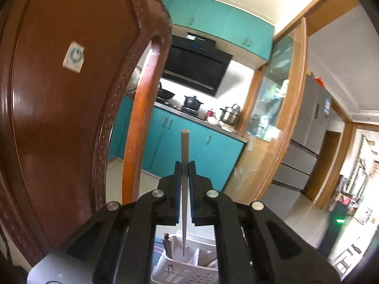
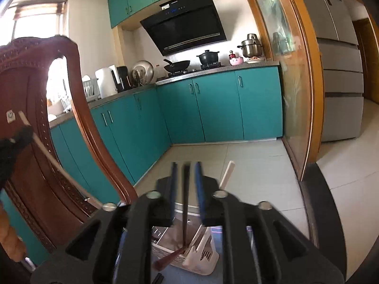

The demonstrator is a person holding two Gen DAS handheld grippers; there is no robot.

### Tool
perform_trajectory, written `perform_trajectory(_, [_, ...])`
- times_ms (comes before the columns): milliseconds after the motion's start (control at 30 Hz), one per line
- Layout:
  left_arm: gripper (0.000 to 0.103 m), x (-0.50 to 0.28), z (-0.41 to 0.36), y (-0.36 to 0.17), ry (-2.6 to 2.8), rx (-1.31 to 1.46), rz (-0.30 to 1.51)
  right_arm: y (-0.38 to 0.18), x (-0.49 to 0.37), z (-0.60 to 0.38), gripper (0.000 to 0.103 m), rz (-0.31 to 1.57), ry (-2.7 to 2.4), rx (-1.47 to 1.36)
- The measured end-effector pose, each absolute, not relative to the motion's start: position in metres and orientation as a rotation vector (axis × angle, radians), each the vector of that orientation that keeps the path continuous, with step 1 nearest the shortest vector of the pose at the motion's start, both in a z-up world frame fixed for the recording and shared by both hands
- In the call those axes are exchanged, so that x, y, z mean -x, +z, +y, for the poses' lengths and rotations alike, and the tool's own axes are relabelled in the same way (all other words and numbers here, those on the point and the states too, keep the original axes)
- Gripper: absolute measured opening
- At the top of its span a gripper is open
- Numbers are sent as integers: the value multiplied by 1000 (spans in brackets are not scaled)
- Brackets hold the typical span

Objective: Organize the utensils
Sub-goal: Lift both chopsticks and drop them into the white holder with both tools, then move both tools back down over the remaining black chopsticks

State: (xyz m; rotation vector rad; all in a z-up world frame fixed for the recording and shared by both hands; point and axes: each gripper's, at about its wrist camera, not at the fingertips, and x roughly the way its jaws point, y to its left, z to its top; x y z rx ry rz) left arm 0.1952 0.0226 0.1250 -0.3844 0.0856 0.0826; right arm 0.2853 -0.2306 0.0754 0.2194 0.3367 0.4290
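Mid-task: left gripper [image 1: 185, 165] clamps a pale chopstick [image 1: 184, 146] above the white caddy [image 1: 170, 271], right gripper [image 2: 186, 165] stands slightly parted around a dark chopstick [image 2: 185, 203] dropping into its slot, more left.

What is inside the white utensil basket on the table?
The white basket holds dark chopsticks in one compartment and something pale in another; both tools' bodies hide most of its interior.

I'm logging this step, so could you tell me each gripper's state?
Left gripper: shut on pale chopstick.
Right gripper: open, dark chopstick between.
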Motion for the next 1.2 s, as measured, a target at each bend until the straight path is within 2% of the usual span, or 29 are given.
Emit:
perform_trajectory(100, [7,-213,18,116,120,373,101,84,-278,-242,21,296,434,-249])
perform_trajectory(267, [7,-237,13,97,140,351,154,107,-243,-262,33,188,450,-271])
perform_trajectory(433, [7,-255,2,79,121,322,244,116,-222,-259,35,186,439,-205])
perform_trajectory(567, [21,-248,-2,80,110,294,244,114,-219,-254,37,209,452,-189])
perform_trajectory(867, [26,-193,20,105,184,314,174,114,-192,-244,37,260,550,-163])
perform_trajectory(1000, [30,-176,28,113,232,307,193,81,-179,-197,37,411,712,-26])
perform_trajectory(1067, [34,-168,28,117,242,295,187,48,-182,-172,37,500,756,29])
perform_trajectory(1200, [36,-161,22,118,259,252,166,-64,-224,-131,37,843,666,78])
